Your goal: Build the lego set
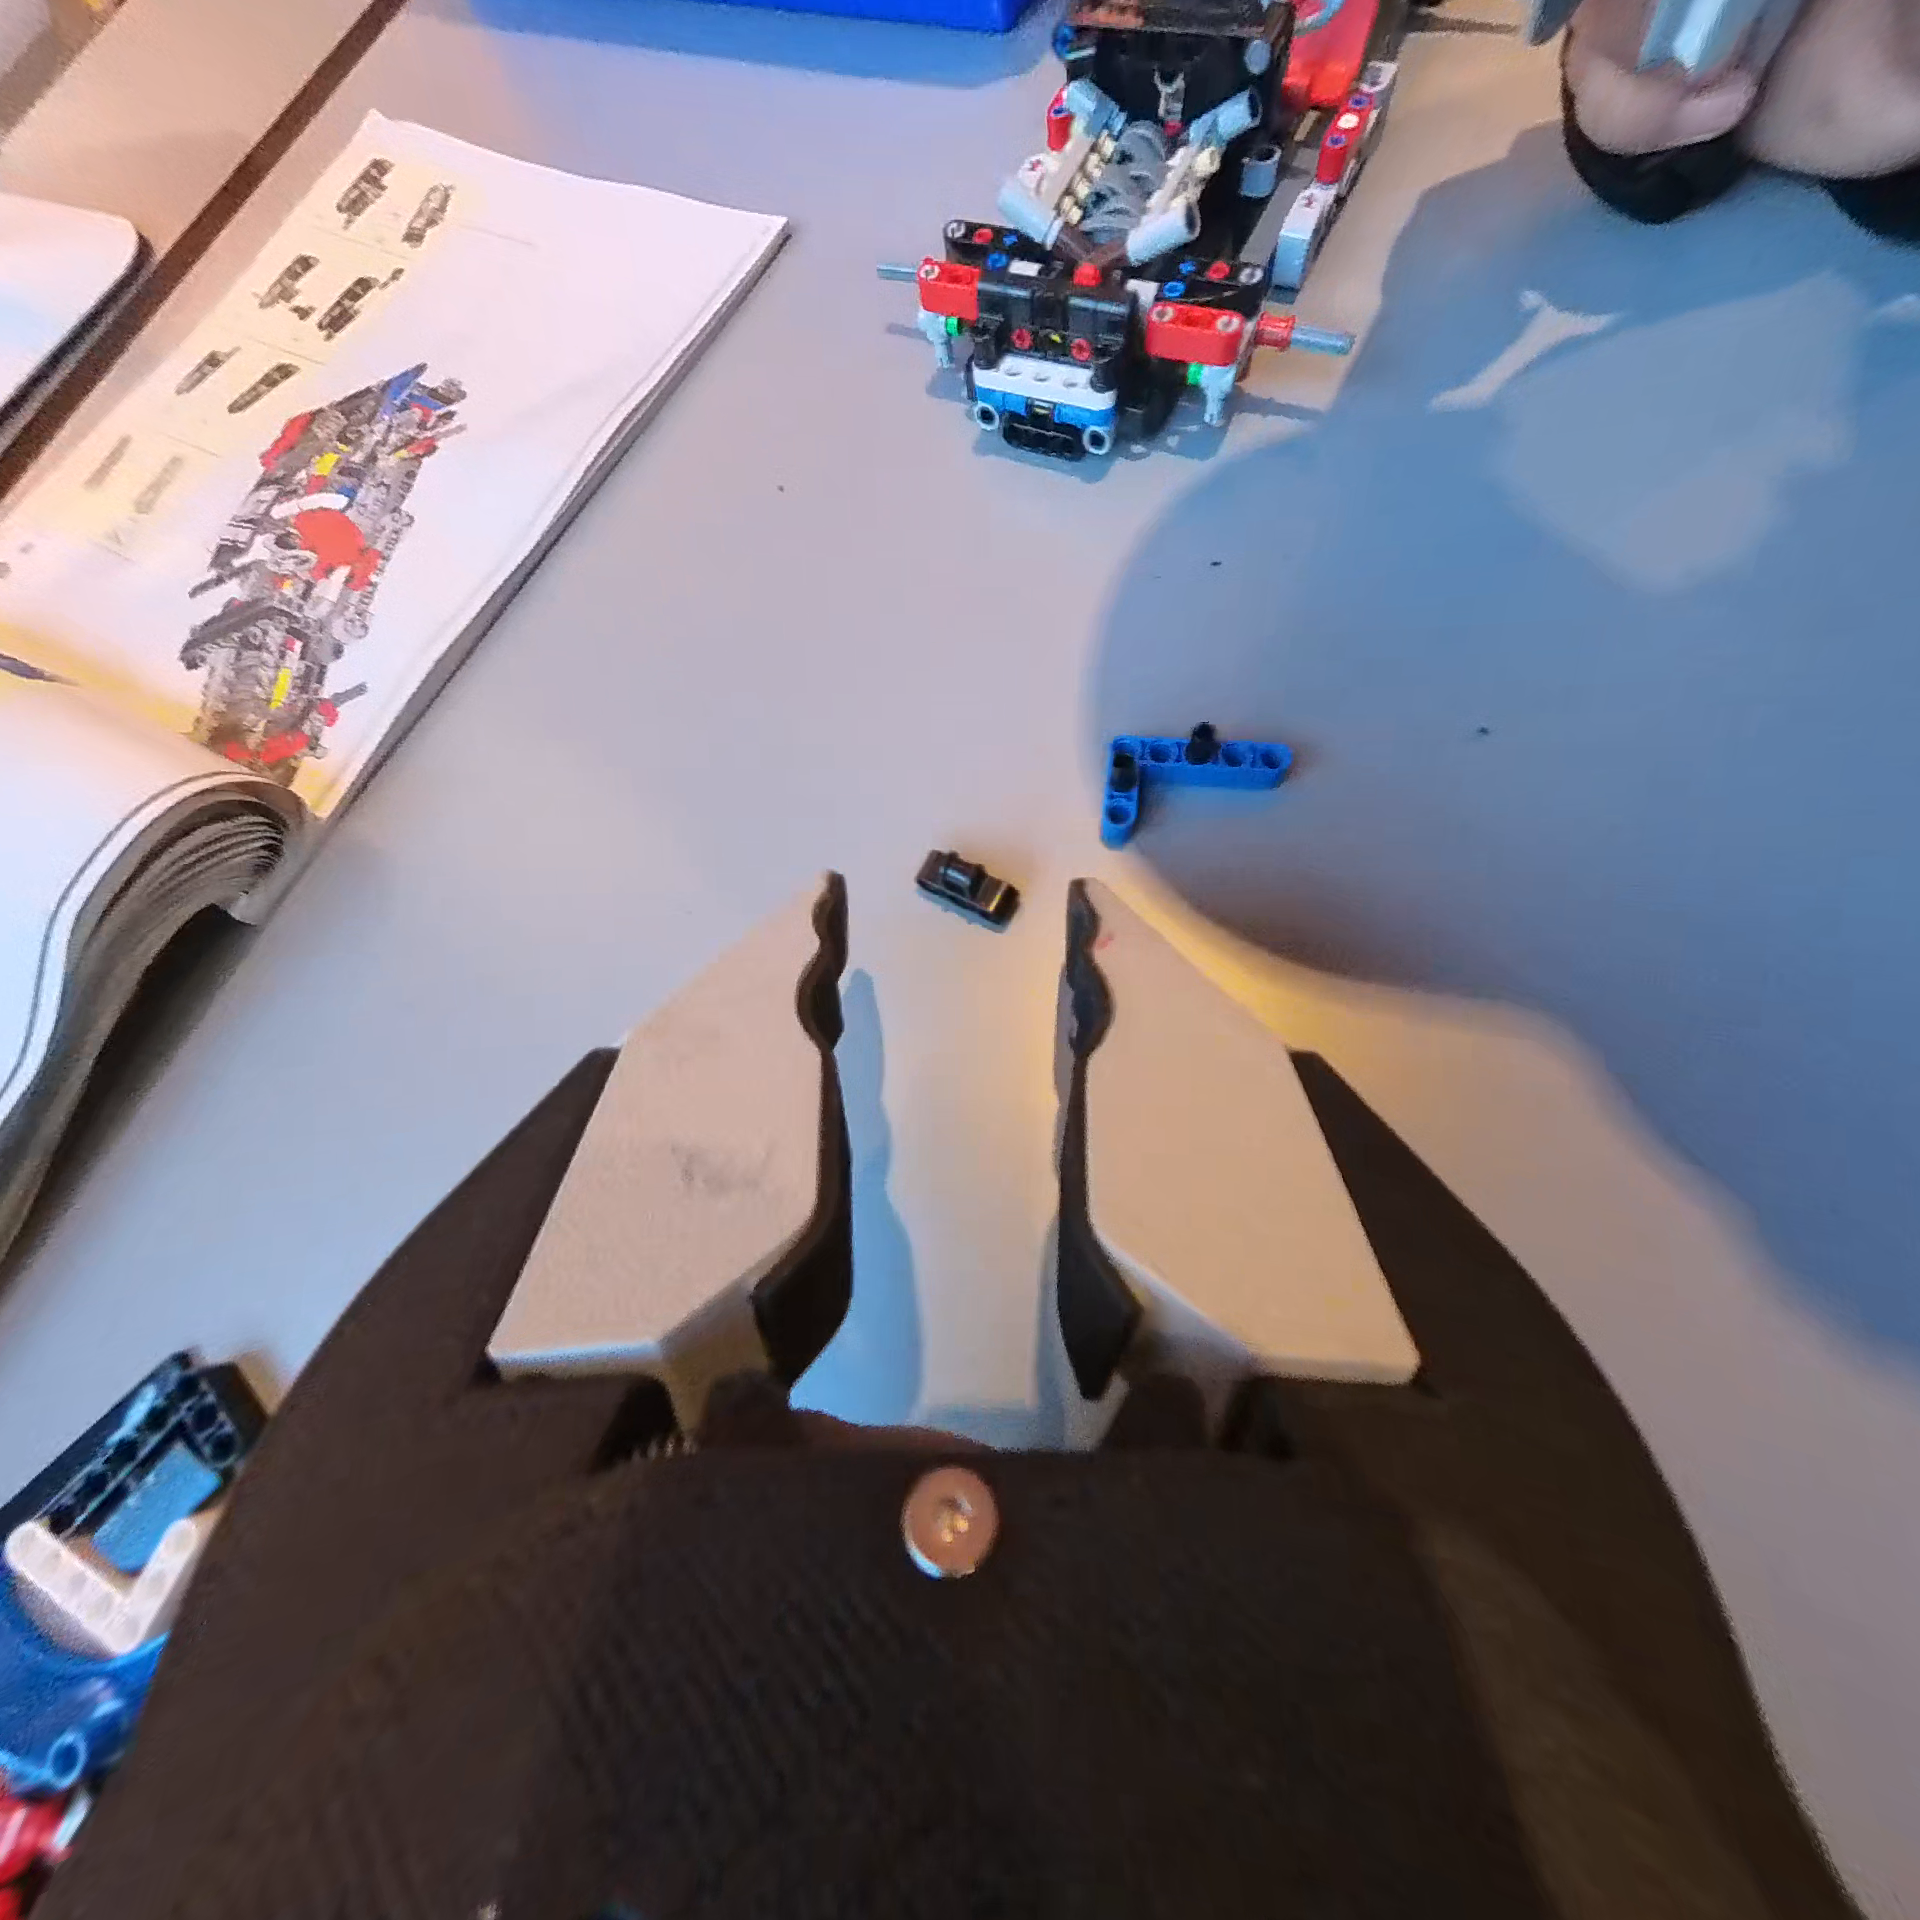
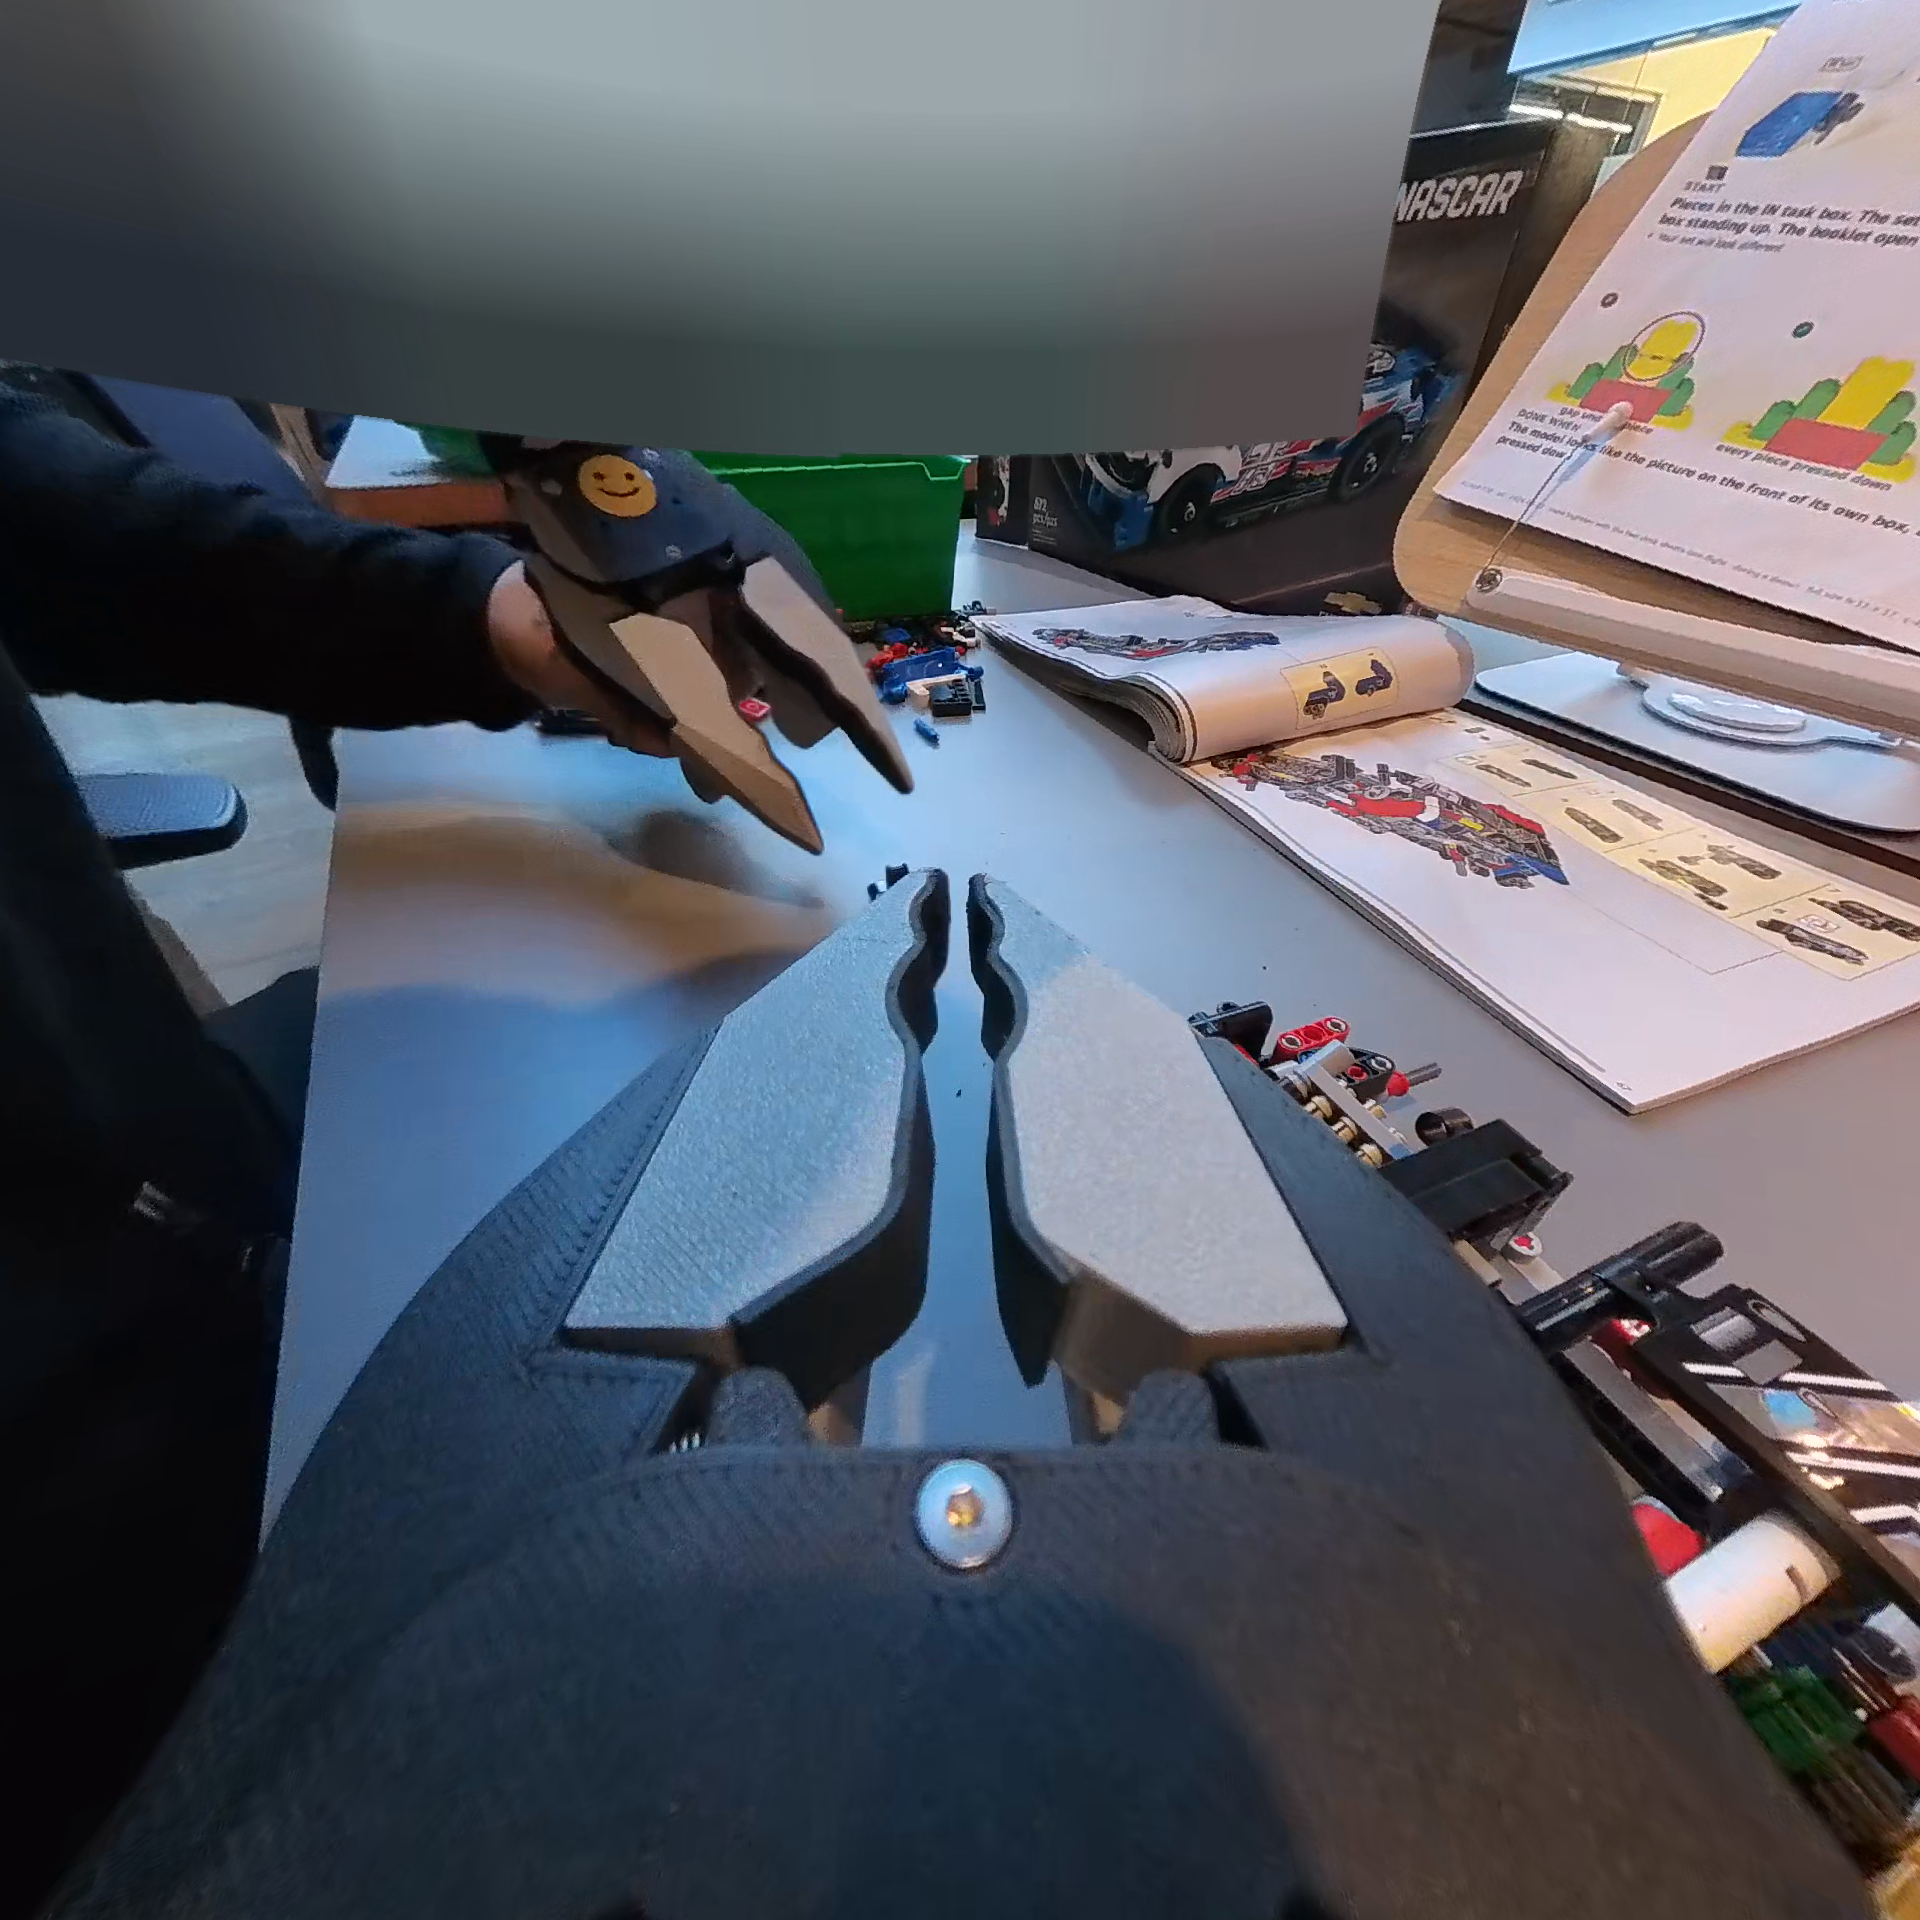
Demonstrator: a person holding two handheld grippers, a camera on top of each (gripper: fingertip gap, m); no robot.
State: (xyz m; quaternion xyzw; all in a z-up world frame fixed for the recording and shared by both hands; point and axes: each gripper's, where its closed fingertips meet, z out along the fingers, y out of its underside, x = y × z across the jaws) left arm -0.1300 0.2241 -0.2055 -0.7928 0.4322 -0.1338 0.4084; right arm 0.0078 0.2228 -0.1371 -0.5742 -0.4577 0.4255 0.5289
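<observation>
My left gripper [image 1: 956, 891] is open and empty, low over the grey table [image 1: 727, 727]. A small black piece [image 1: 966, 886] lies on the table just ahead of its fingertips, between them. A blue L-shaped beam [image 1: 1184, 774] with black pins lies a little farther right. The part-built car model [image 1: 1122, 249] stands at the back. My right gripper [image 2: 958, 885] is shut with nothing in it, held above the table and facing the left gripper [image 2: 852, 812]. The model [image 2: 1455, 1164] lies at its right.
The open instruction booklet [image 1: 395, 447] lies at the left, also in the right wrist view [image 2: 1507, 862]. Loose pieces [image 2: 935, 675] lie before a green bin [image 2: 862, 530]. The set's box [image 2: 1299, 468] and a sheet on a stand [image 2: 1714, 312] are behind. About 15 centimetres separates my left fingertips from my right.
</observation>
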